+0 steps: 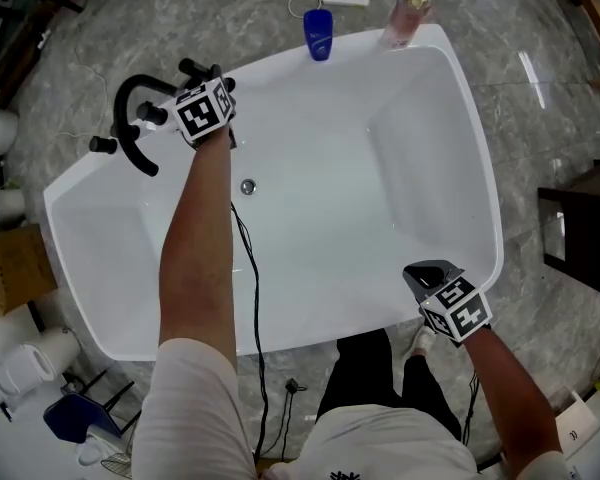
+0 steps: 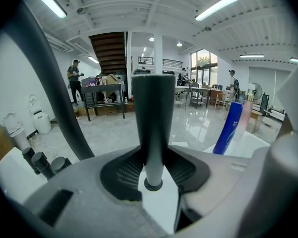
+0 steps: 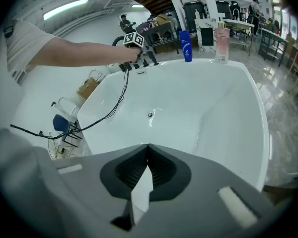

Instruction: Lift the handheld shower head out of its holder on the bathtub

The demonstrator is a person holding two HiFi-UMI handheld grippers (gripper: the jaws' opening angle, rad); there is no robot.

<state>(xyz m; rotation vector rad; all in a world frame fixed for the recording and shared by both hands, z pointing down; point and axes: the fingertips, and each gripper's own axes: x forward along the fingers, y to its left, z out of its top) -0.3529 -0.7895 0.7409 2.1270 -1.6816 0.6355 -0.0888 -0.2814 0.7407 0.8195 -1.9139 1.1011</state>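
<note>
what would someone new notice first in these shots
A white bathtub fills the head view. At its far left rim, the left gripper has its fingers shut on the dark handheld shower head, which stands upright. The right gripper hangs shut and empty by the near right rim.

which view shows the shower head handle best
Left gripper view: the shower head handle fills the middle, clamped between the jaws. Head view mostly hides it behind the left gripper; right gripper view shows it tiny.
</note>
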